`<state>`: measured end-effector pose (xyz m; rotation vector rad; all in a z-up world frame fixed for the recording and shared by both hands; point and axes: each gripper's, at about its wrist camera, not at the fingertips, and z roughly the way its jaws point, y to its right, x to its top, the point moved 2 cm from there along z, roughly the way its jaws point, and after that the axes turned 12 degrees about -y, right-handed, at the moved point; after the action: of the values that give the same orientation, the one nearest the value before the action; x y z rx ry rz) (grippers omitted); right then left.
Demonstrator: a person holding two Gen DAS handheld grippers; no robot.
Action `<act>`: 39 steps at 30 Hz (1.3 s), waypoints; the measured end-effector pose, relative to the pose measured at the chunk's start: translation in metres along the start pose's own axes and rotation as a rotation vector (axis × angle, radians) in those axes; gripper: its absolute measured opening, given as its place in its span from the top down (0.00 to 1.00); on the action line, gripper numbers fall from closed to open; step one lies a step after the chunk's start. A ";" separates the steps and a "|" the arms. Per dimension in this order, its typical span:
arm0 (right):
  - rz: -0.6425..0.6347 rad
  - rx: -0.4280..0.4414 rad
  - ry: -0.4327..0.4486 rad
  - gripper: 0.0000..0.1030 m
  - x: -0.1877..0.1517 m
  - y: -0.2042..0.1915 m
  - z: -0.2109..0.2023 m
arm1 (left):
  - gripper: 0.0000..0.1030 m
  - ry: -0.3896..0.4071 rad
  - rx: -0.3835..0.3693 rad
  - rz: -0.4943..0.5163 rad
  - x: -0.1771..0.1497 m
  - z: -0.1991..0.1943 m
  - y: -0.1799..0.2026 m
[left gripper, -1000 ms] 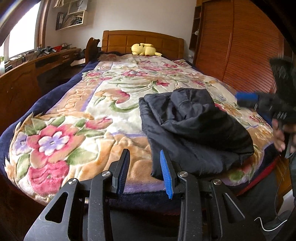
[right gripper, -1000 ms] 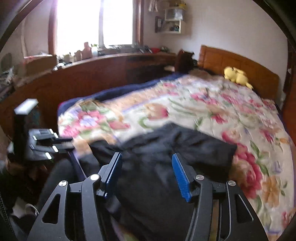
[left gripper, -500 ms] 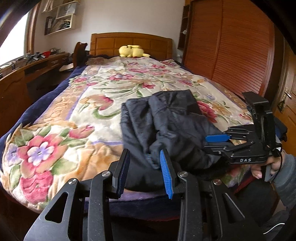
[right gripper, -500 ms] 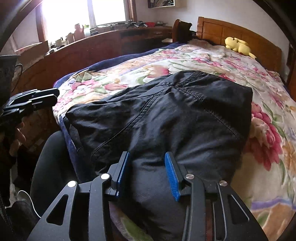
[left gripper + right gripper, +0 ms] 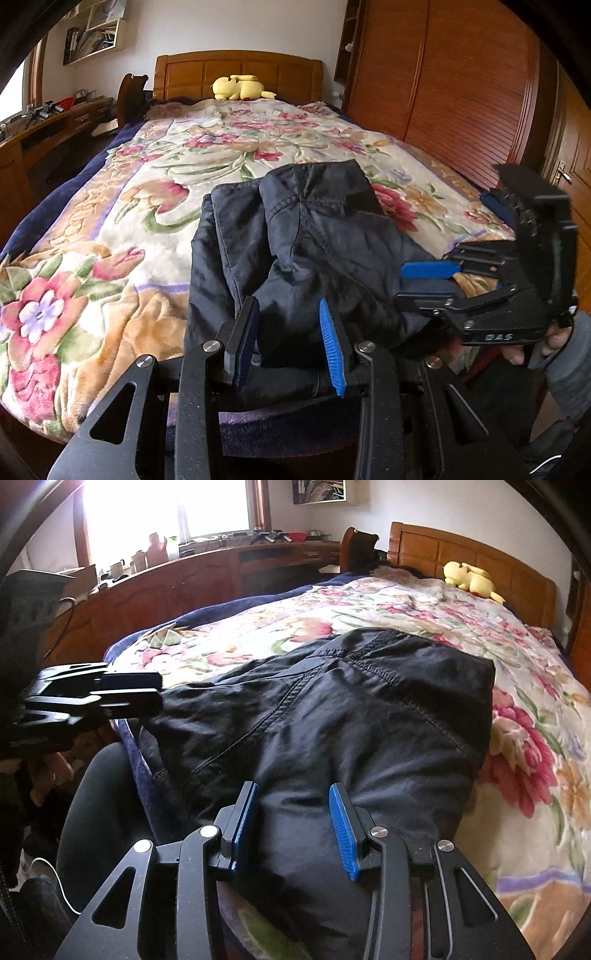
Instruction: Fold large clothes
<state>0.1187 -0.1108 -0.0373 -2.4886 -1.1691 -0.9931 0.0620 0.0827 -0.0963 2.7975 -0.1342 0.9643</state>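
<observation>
Left wrist view: the left gripper (image 5: 290,343) has its two ribbed blue pads (image 5: 332,347) standing apart, with the near edge of the black garment (image 5: 295,240) between them — the pads flank the cloth without pinching it. The garment is one piece, dark and slightly shiny, with stitched seams, piled in rumpled layers at the foot of the bed. To the right, the right gripper (image 5: 424,286) lies flat at the cloth's far edge, its two fingers parted, the upper blue pad over the fabric and the lower black finger at the fabric's edge.

In the right wrist view the right gripper (image 5: 293,829) likewise shows a wide gap, filled by a bulge of the garment (image 5: 351,716); the left gripper (image 5: 125,692) sits at the garment's left edge, fingers close but not meeting.

Beneath lies one plush floral blanket (image 5: 147,192) — pink, green and tan blooms — on a wooden bed. One yellow soft toy (image 5: 240,87) rests by the panelled headboard (image 5: 236,70).
</observation>
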 end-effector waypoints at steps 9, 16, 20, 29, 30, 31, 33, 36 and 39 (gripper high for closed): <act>0.007 -0.063 0.013 0.46 -0.011 0.004 -0.018 | 0.66 -0.029 0.016 -0.001 -0.007 0.015 0.000; 0.029 -0.085 0.024 0.45 -0.019 0.009 -0.030 | 0.97 -0.001 -0.019 0.016 -0.010 0.010 0.002; 0.042 -0.094 0.028 0.45 -0.019 0.018 -0.032 | 0.98 0.052 -0.005 0.013 -0.009 -0.007 -0.002; 0.046 -0.072 0.060 0.45 -0.014 0.016 -0.037 | 0.98 0.069 0.094 -0.105 -0.021 -0.024 -0.060; 0.049 -0.059 0.057 0.45 -0.013 0.016 -0.034 | 0.98 0.063 0.100 -0.104 -0.024 -0.022 -0.062; 0.052 -0.050 0.056 0.45 -0.013 0.016 -0.031 | 0.98 0.063 0.109 -0.109 -0.027 -0.022 -0.062; 0.059 -0.043 0.049 0.45 -0.013 0.016 -0.023 | 0.98 0.054 0.135 -0.108 -0.031 -0.019 -0.061; 0.095 -0.007 0.016 0.45 -0.012 0.020 -0.010 | 0.98 0.043 0.167 -0.134 -0.035 -0.021 -0.069; 0.089 0.021 -0.017 0.45 -0.010 0.020 0.002 | 0.98 0.034 0.120 -0.167 -0.041 -0.025 -0.078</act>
<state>0.1298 -0.1295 -0.0439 -2.5134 -1.0573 -0.9337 0.0255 0.1650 -0.1132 2.8412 0.1649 1.0095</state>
